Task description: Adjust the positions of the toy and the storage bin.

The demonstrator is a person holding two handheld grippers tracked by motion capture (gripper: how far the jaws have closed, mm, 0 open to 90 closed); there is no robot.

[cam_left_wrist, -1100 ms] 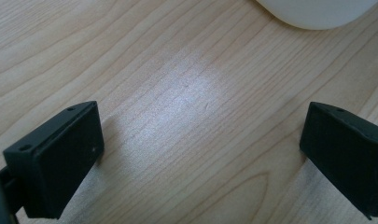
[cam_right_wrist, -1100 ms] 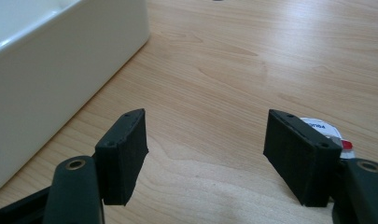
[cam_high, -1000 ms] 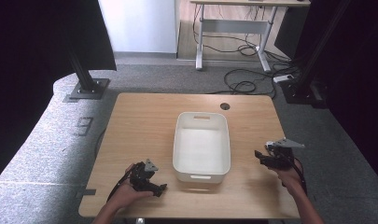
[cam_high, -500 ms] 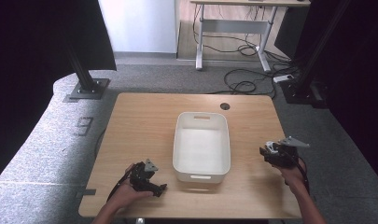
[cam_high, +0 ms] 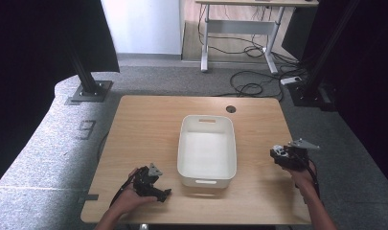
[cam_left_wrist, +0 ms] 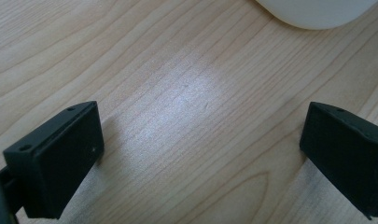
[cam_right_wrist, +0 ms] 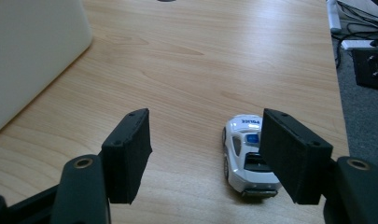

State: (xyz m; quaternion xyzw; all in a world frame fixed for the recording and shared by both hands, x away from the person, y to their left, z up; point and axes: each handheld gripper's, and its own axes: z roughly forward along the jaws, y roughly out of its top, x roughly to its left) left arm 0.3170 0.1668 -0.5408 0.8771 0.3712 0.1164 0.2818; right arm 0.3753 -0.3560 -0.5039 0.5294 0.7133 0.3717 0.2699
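White with a blue roof light, a toy police car (cam_right_wrist: 245, 158) stands on the wooden worktop (cam_high: 153, 124) just inside one jaw of the right tool (cam_right_wrist: 205, 156), whose jaws, spread wide, have just been closing a little without touching it. Near the worktop's front edge, the left tool (cam_high: 164, 194) rests with its jaws spread over bare wood, beside the white plastic tub (cam_high: 207, 178) at the middle.

High view overhead, facing forward; gripper views close, low; all share tub (cam_high: 207, 170).
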